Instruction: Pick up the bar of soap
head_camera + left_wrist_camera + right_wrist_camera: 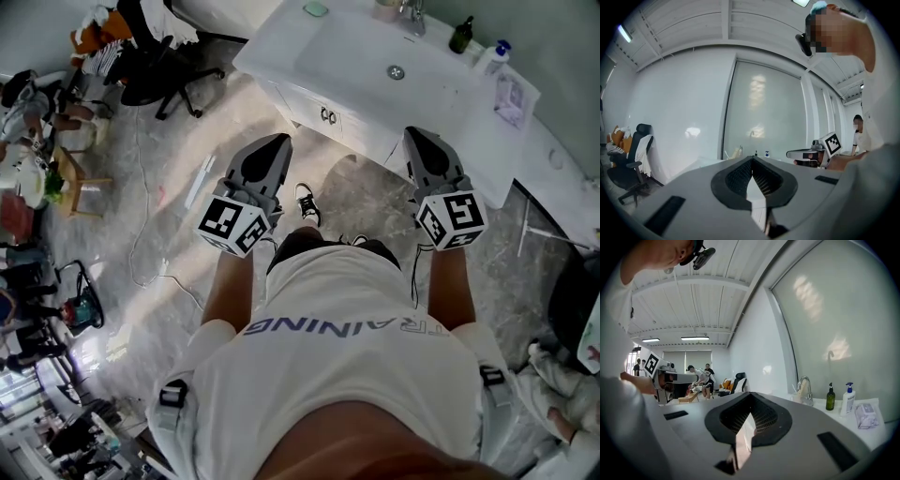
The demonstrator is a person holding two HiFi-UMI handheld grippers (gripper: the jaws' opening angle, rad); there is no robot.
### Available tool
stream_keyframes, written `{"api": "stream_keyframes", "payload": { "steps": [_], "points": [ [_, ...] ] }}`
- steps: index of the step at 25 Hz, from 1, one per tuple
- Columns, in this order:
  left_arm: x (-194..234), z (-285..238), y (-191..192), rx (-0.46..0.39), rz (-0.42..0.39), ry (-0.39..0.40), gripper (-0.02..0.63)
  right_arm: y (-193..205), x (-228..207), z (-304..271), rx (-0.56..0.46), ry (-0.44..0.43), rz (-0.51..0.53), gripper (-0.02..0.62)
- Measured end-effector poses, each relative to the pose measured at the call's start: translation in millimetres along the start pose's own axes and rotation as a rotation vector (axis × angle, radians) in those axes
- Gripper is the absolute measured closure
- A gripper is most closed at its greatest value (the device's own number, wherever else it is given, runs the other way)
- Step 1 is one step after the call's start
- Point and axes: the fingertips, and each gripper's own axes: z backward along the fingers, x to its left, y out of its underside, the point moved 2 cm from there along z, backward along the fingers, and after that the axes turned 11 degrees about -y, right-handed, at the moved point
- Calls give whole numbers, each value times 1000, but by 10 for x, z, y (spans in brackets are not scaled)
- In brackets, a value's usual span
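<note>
A pale green bar of soap (316, 8) lies at the far left corner of the white sink counter (281, 42). Both grippers are held in front of the person's chest, well short of the counter's near edge. My left gripper (278, 141) (752, 159) is shut with nothing between its tips. My right gripper (415, 134) (751, 395) is also shut and empty. The soap does not show in either gripper view. Each gripper's marker cube points back toward the person.
The basin has a drain (397, 71) and a faucet (805, 389) behind it. A dark bottle (461, 36), a white pump bottle (495, 56) and a packet (511, 98) stand at the counter's right. An office chair (164, 66) and cables are on the floor to the left.
</note>
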Motion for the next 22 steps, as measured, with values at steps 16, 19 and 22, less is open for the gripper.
{"api": "stream_keyframes", "payload": {
  "steps": [16, 19, 22],
  "points": [
    [1653, -1174, -120, -45, 67, 137, 600, -322, -525, -1747, 115, 154, 97, 583],
    [2071, -1336, -104, -40, 70, 147, 600, -377, -502, -2179, 132, 161, 105, 583],
    [2451, -1457, -77, -28, 80, 149, 600, -379, -368, -2627, 155, 134, 137, 583]
  ]
}}
